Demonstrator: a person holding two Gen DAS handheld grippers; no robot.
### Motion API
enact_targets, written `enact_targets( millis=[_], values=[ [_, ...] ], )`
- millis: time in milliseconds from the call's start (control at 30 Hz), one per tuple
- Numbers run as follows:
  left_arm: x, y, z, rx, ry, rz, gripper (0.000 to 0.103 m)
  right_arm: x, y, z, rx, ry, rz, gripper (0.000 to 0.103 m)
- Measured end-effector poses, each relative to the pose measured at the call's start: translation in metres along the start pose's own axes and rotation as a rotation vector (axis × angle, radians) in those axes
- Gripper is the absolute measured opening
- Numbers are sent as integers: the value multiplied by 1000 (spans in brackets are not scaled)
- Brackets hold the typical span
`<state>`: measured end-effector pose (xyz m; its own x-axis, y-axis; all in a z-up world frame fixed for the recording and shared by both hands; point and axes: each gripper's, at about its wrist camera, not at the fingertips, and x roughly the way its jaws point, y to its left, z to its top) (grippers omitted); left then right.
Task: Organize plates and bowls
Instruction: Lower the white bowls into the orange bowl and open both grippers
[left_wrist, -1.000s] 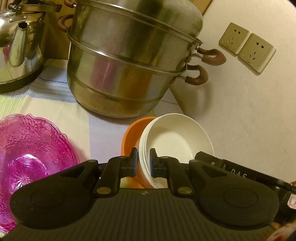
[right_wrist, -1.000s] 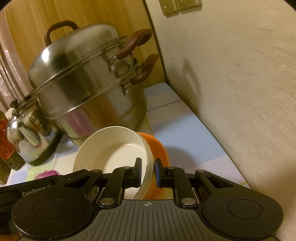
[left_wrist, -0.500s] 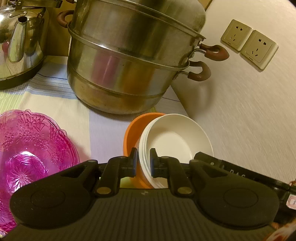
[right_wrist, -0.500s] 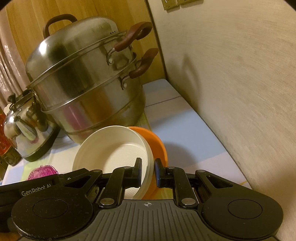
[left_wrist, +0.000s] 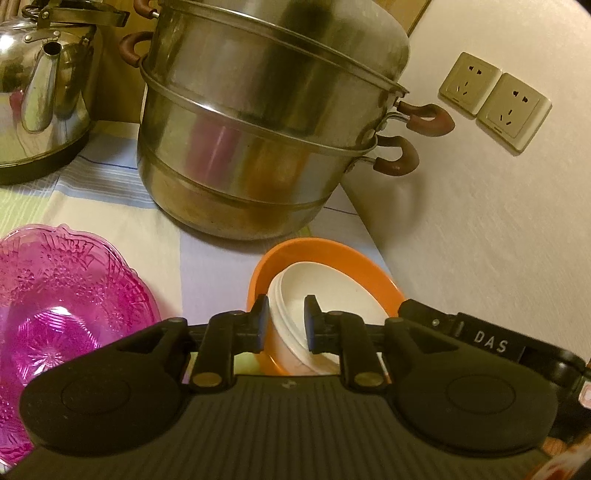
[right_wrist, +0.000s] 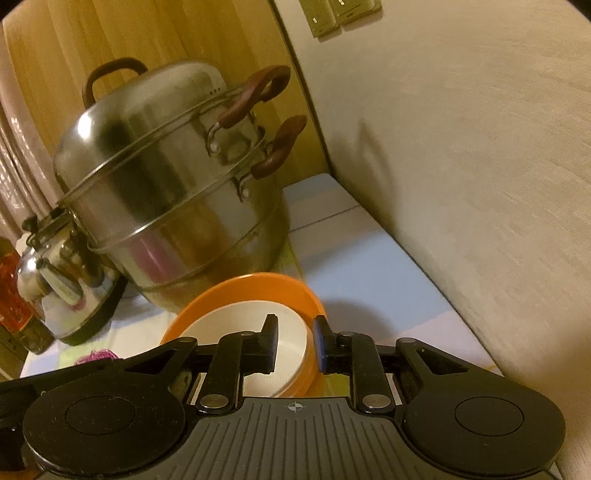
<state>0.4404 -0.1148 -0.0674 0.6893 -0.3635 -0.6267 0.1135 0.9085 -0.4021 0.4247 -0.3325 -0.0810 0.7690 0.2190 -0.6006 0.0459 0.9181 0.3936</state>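
Steamer pot (left_wrist: 266, 122), a tall stainless two-tier stack with brown handles, dominates the cloth-covered counter, with a steel kettle (left_wrist: 40, 85) to its left and a pink cut-glass bowl (left_wrist: 55, 314) in front of that. Just before the steamer sits the orange bowl (left_wrist: 373, 267), the white bowl (left_wrist: 325, 291) nested inside it. The left gripper (left_wrist: 283, 324) and right gripper (right_wrist: 295, 341) each straddle opposite rims with jaws narrowly parted; whether the pads touch cannot be told.

Your left wrist view: low over worktop (left_wrist: 207, 258), close, facing steamer pot (left_wrist: 258, 122) and socket wall. Your right wrist view: same closeness, angled toward corner. Both share steamer pot (right_wrist: 173, 206), orange plate (left_wrist: 332, 251), white bowl (left_wrist: 325, 284).
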Motion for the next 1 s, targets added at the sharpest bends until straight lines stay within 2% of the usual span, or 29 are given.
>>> enact_targets(
  millis=[133, 267, 433, 633, 1000],
  values=[
    [-3, 1, 3, -14, 29, -31, 17, -6, -4, 2, 74, 40, 61, 21],
    [-4, 6, 4, -77, 72, -95, 17, -9, -3, 2, 144, 100, 145, 21],
    [-2, 11, 3, -114, 104, -139, 18, -8, 3, -2, 171, 167, 194, 20],
    [3, 15, 1, -121, 121, -127, 17, 2, 2, -8, 159, 186, 181, 20],
    [3, 12, 0, -95, 105, -117, 17, 6, 4, -14, 130, 191, 179, 20]
  ],
)
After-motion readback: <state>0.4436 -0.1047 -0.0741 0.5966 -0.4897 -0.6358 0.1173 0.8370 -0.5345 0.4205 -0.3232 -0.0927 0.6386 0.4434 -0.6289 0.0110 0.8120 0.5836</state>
